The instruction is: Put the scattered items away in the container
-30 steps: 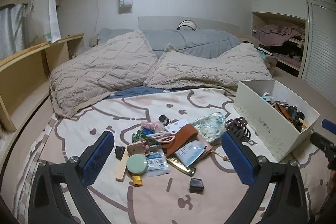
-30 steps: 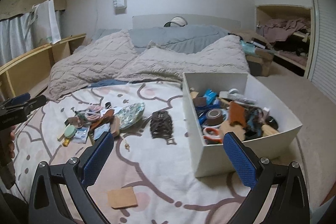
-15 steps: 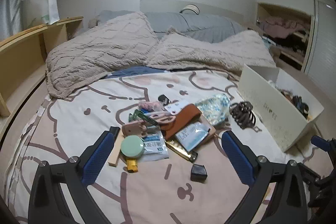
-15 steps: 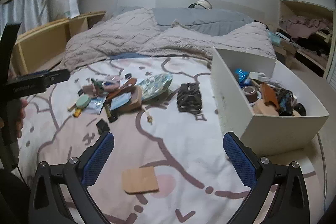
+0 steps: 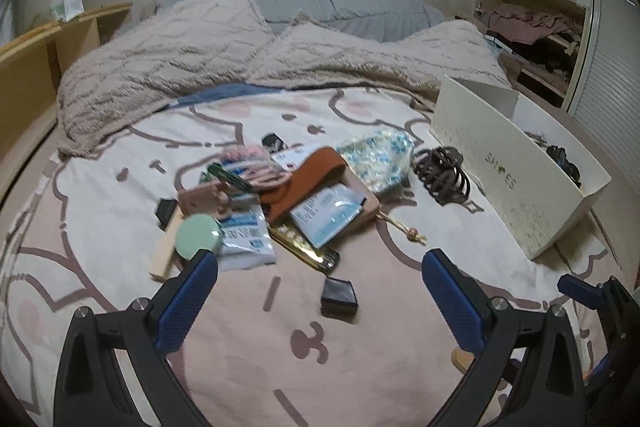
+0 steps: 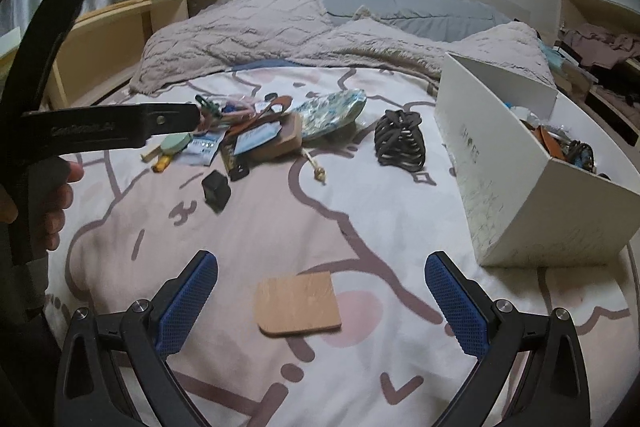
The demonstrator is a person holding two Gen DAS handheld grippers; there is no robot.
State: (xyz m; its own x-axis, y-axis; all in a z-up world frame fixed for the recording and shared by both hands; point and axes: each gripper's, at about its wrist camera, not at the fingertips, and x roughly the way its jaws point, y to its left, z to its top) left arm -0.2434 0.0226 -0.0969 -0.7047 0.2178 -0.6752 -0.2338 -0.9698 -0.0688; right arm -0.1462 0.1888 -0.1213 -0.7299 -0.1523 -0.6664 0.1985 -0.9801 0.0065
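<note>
1. A bed with a cartoon-print sheet (image 6: 280, 211) fills my view, and a grey blanket (image 5: 168, 67) is bunched at its head.
2. My left tongs (image 5: 320, 283) hang released above a small black box (image 5: 338, 295).
3. My right tongs (image 6: 321, 285) are spread wide over a tan card (image 6: 298, 303), empty.
4. The clutter pile (image 5: 280, 191) lies mid-bed; the white container (image 6: 504, 183) sits to its right, already holding some items.
</note>
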